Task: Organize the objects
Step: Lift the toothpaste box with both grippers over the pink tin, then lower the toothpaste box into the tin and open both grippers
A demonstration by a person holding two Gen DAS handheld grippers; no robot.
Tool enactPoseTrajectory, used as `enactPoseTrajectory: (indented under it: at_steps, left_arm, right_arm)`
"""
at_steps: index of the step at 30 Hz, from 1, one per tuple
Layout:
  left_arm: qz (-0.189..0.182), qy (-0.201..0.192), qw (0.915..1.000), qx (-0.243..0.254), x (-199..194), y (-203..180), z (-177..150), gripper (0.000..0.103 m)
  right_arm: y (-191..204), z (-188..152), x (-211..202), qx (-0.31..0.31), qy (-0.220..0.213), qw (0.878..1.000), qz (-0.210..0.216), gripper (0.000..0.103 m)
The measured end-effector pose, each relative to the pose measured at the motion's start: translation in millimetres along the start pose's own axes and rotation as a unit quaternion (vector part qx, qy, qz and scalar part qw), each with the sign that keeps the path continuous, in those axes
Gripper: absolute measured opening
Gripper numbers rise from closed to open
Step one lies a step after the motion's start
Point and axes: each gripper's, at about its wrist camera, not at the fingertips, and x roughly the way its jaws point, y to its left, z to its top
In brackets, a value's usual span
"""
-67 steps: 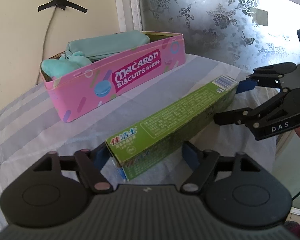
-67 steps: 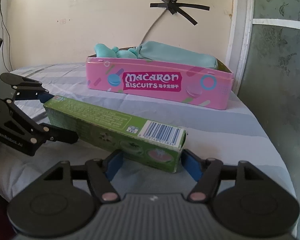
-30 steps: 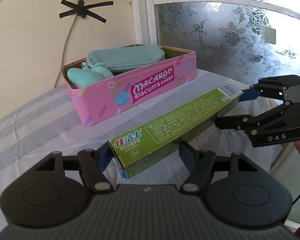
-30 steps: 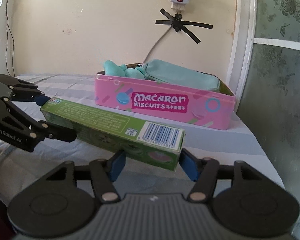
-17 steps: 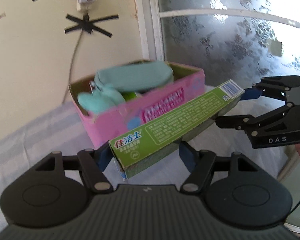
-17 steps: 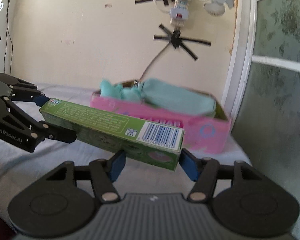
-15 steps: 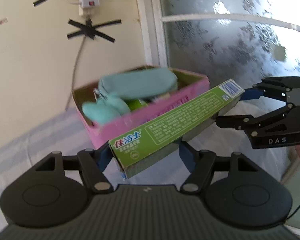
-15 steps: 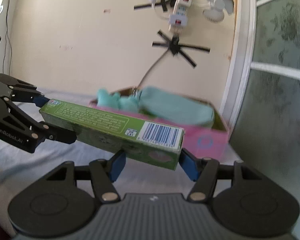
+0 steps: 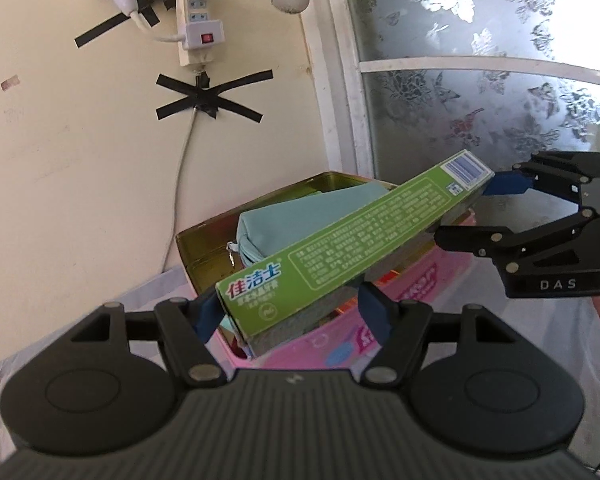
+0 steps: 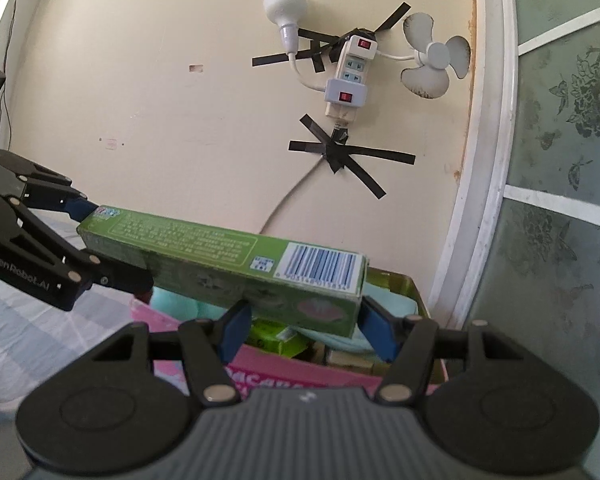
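Green box [image 9: 352, 248]: barcode end nearest in right view

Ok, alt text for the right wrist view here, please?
The right gripper clamps the barcode end of a long green carton, held in the air above an open pink tin; the left gripper grips its far end. Behind is a cream wall with a taped power strip.

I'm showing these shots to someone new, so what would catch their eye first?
The long green box, held in the air by both grippers: the left gripper clamps one end, the right gripper the barcode end. Right under it sits the open pink tin with a teal pouch inside.
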Motion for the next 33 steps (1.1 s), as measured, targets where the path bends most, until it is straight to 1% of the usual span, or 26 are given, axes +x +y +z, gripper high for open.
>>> enactPoseTrajectory:
  at_steps: [3,8,11,13,15,17,22,25,28,33]
  left_arm:
    - [0.004,0.01,0.9999,-0.003,16,3,7,0.072]
    - [0.009,0.021,0.9997,0.005,48,7,27,0.072]
    - [0.006,0.034,0.9994,-0.004,72,13,40,0.072]
    - [-0.002,0.052,0.9985,-0.018,90,18,45,0.072]
    - [-0.014,0.076,0.9964,-0.035,107,22,46,0.072]
    - [-0.02,0.098,0.9942,-0.041,123,23,45,0.072]
    - [-0.009,0.152,0.9882,-0.016,155,17,45,0.072]
    - [0.003,0.185,0.9827,-0.011,175,21,49,0.073]
    - [0.016,0.192,0.9813,-0.009,188,30,51,0.075]
    - [0.037,0.185,0.9819,-0.014,198,44,56,0.075]
  right_arm:
    - [-8,5,16,0.003,0.006,1.0,0.003,0.06]
    - [-28,14,54,0.009,0.021,1.0,0.005,0.06]
    - [-40,24,77,0.002,0.037,0.999,0.005,0.06]
    - [-49,29,95,0.003,0.056,0.998,0.01,0.06]
    - [-55,28,110,0.001,0.08,0.997,0.016,0.06]
    - [-60,25,126,0.0,0.107,0.994,0.022,0.06]
    - [-73,18,169,0.017,0.19,0.981,0.045,0.06]
    - [-72,19,195,0.011,0.222,0.974,0.049,0.06]
    - [-67,24,212,-0.005,0.226,0.973,0.046,0.06]
    - [-62,32,236,-0.021,0.227,0.973,0.036,0.061]
